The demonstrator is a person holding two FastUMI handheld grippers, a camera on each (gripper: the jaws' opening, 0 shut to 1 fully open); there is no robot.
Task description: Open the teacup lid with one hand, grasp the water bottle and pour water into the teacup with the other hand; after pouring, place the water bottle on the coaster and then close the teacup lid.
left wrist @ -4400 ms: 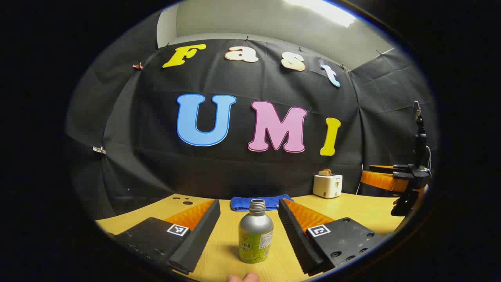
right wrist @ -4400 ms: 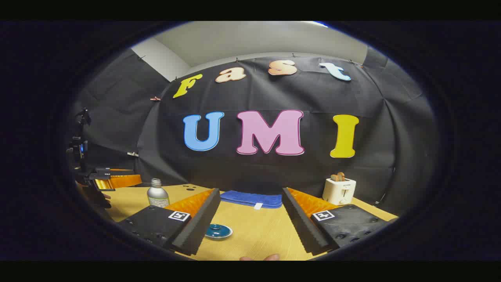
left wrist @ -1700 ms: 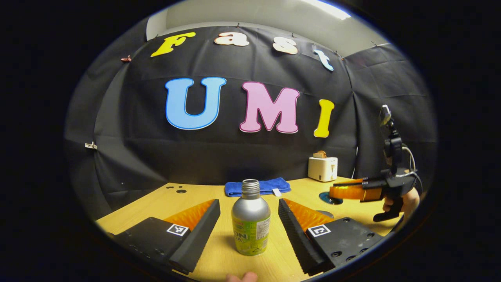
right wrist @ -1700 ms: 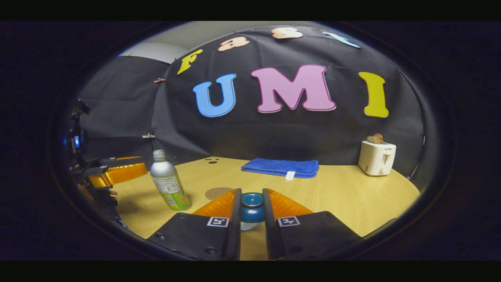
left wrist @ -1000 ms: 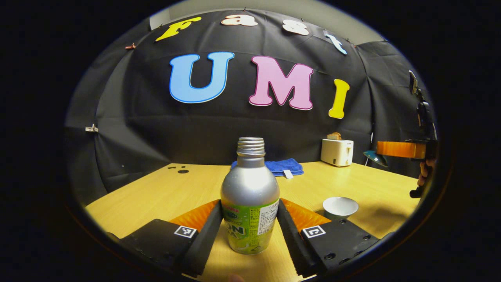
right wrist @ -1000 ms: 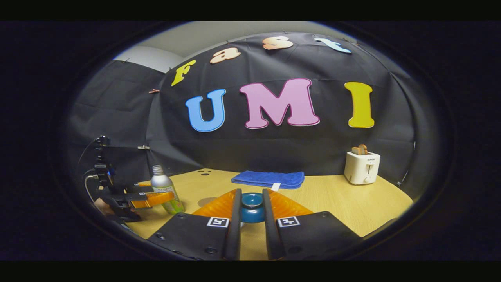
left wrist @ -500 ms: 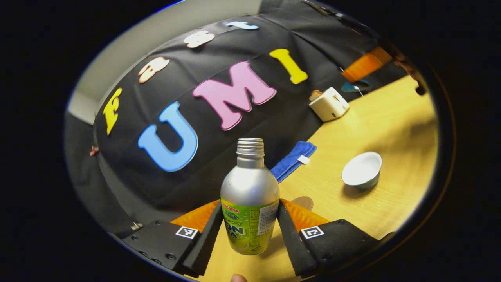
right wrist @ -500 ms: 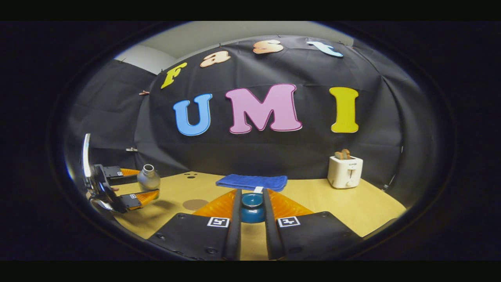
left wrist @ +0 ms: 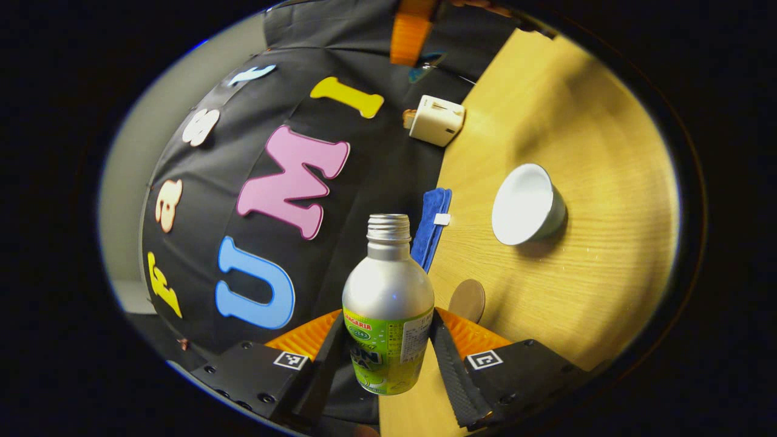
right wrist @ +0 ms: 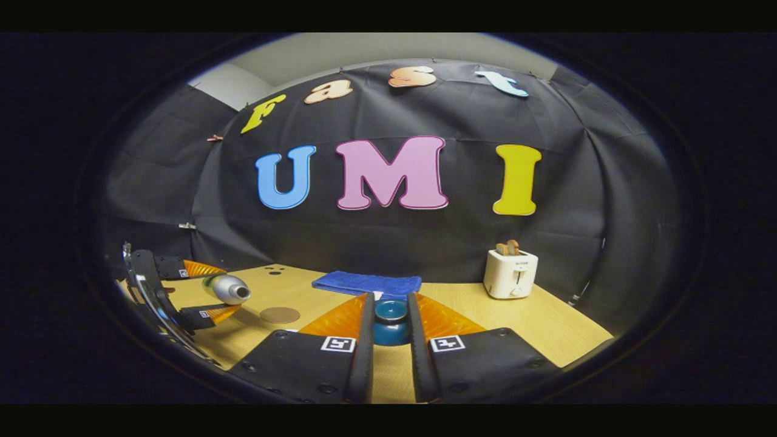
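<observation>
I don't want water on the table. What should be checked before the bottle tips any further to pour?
1. Teacup uncovered: ok, its white inside is open to view.
2. Lid clear of the cup: ok, the right tool is clamped on its knob, lifted off the table.
3. Grip on the water bottle: ok, the left tool presses both sides of the labelled body.
4. Bottle uncapped: ok, bare threaded neck, no cap.
5. Mouth over the cup: not ok, in the left gripper view the neck lies well short of the cup.
6. Coaster free for setting down: ok, nothing on it.
</observation>
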